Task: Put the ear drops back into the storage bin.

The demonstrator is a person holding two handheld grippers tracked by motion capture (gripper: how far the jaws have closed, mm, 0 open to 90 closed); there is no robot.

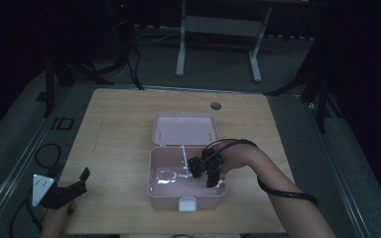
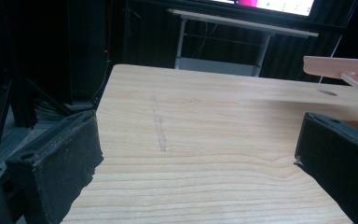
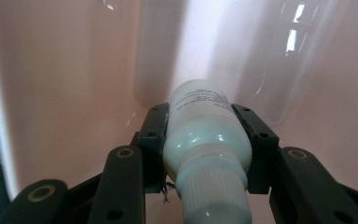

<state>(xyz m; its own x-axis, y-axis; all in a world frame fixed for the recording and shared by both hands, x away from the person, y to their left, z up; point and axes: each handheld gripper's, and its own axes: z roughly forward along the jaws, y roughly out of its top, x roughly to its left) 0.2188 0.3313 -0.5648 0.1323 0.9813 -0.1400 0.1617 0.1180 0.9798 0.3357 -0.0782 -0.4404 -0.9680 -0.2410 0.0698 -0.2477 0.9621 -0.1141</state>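
A pink box [image 1: 155, 189] with its lid [image 1: 184, 128] swung open stands in the middle of the wooden table [image 1: 119, 124]. My right gripper [image 1: 202, 171] reaches down inside the box, shut on a small white bottle [image 3: 205, 140] with a ribbed cap [image 3: 216, 196] and printed text on its side. The bottle points at the pink inner wall [image 3: 65, 70] of the box. My left gripper [image 1: 74, 187] rests open at the table's front left corner. Its two black jaws stand wide apart over bare wood [image 2: 200, 154], holding nothing.
A white latch [image 1: 187, 204] sits on the box's front wall. A round cable hole [image 1: 216, 105] lies at the table's far edge. A white-legged desk [image 1: 218, 29] stands beyond on the grey floor. The pink lid's edge [image 2: 340, 65] shows at right in the left gripper view.
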